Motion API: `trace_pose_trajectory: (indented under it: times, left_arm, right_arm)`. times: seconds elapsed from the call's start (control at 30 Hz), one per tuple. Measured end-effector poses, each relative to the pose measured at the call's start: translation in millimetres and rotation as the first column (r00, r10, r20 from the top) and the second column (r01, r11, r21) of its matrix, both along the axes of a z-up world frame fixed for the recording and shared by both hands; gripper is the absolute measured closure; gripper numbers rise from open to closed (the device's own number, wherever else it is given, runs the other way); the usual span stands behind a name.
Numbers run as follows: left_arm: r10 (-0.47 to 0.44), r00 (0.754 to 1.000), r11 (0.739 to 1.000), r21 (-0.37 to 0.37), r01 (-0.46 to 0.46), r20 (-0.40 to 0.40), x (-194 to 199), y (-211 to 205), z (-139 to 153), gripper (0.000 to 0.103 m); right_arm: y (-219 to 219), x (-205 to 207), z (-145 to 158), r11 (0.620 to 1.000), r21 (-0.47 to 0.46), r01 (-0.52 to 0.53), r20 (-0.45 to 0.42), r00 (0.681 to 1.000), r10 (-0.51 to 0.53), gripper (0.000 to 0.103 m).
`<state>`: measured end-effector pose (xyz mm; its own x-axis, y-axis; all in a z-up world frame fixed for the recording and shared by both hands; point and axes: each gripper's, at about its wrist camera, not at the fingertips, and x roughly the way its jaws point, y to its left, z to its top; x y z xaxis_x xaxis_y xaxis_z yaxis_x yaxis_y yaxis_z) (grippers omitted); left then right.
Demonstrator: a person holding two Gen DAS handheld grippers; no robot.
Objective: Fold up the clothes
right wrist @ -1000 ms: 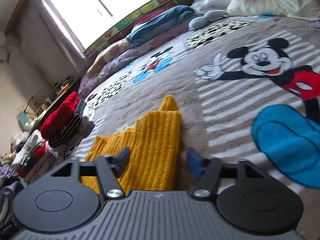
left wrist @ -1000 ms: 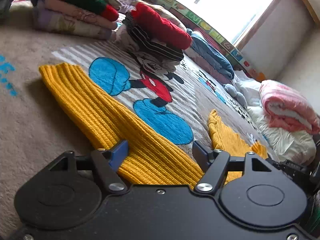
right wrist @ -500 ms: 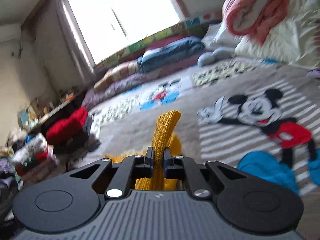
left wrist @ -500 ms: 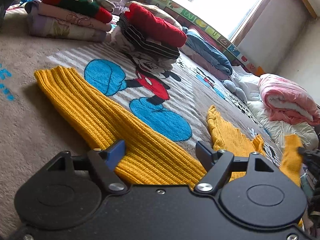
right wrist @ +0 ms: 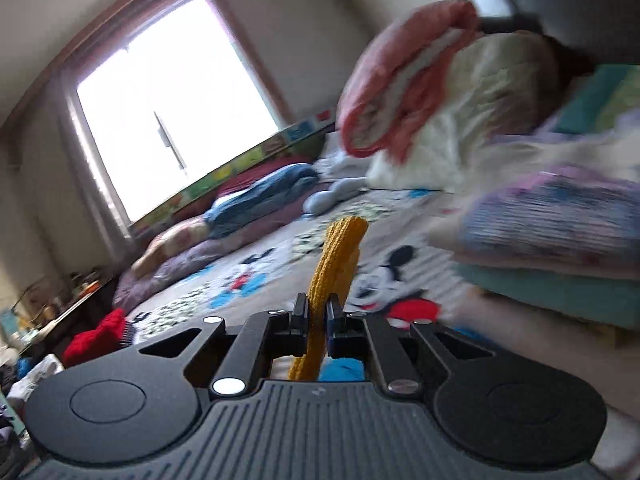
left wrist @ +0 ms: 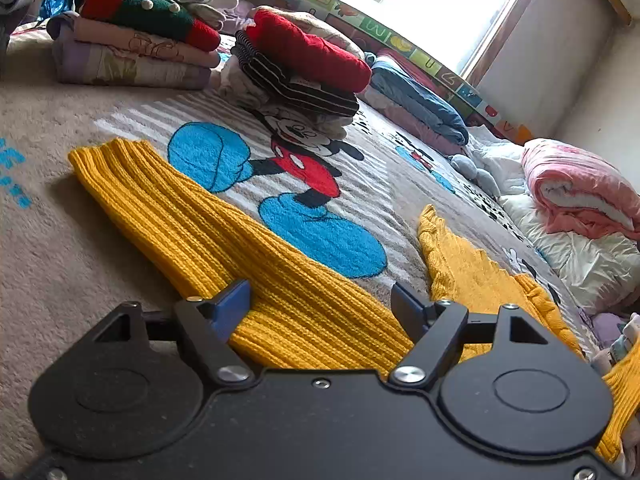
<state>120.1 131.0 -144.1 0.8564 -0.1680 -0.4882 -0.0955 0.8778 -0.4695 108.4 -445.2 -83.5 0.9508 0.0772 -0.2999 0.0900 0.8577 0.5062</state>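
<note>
A yellow ribbed knit sweater point(left wrist: 192, 224) lies spread on the Mickey Mouse blanket point(left wrist: 304, 160). One sleeve runs from the far left down between the fingers of my left gripper point(left wrist: 320, 300), which is open and low over the knit. My right gripper point(right wrist: 318, 312) is shut on another part of the yellow sweater point(right wrist: 338, 256) and holds it lifted off the blanket; the fabric stands up above the jaws. A raised yellow piece also shows at the right edge of the left wrist view point(left wrist: 620, 392).
Folded clothes stacks point(left wrist: 136, 48) and a red-topped pile point(left wrist: 304, 64) stand at the far side. A pink rolled quilt point(left wrist: 580, 192) on white bedding lies at the right. Blue bedding point(left wrist: 420, 104) lies under the window. Folded striped and teal linens point(right wrist: 560, 240) stand close on the right.
My right gripper closed on the sweater's sleeve end, lifted it off the blanket and swung right. My left gripper stayed open over the other sleeve, barely moving.
</note>
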Motion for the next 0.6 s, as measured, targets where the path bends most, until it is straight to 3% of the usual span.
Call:
trace_pose_trajectory:
  times: [0.33,0.6]
  left_arm:
    - [0.004,1.0,1.0,0.009,-0.004,-0.004,-0.5,-1.4,-0.6,0.026]
    - [0.007,1.0,1.0,0.028,-0.007,-0.005,-2.4,-4.6,-0.8,0.026]
  right_arm:
    - [-44.1,-46.3,-41.8,0.987,0.021,0.159,-0.083,0.984,-0.156,0.093]
    - [-52.7,-52.5,-75.1,0.975,0.037,0.219,-0.157,0.965,-0.211,0.094]
